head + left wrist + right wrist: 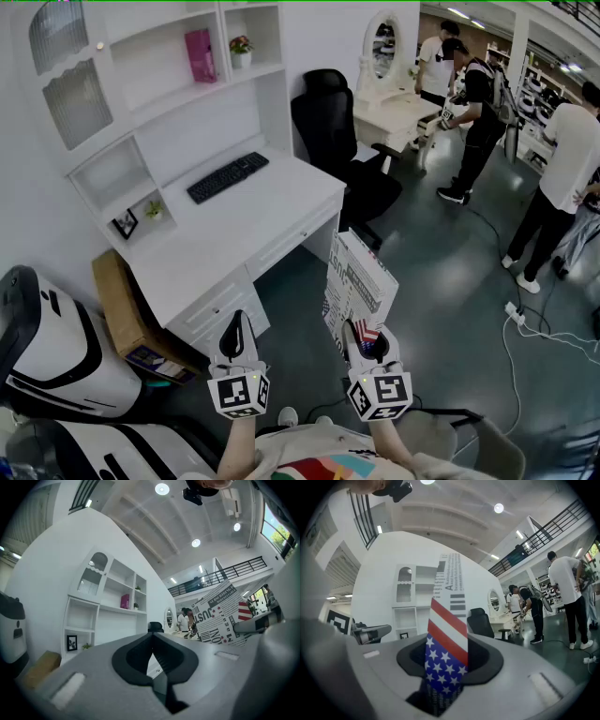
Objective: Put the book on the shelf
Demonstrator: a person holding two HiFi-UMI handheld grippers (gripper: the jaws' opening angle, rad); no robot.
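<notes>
A thin book (359, 282) with newspaper print and a stars-and-stripes corner stands upright above the floor, in front of the white desk (234, 234). My right gripper (362, 341) is shut on its lower edge; in the right gripper view the book (446, 634) rises from between the jaws of the right gripper (447, 654). My left gripper (235, 337) hangs level with it to the left, shut and empty, and in its own view the left gripper (153, 643) shows pads that meet. The book (220, 616) appears at right there. The white shelf unit (178, 70) stands on the desk's far side.
A pink book (200, 54) and a potted plant (241, 46) sit on the upper shelf. A keyboard (228, 176) lies on the desk. A black chair (337, 131) stands right of it, a cardboard box (117, 300) left. Several people (478, 112) stand at back right; cables (525, 328) cross the floor.
</notes>
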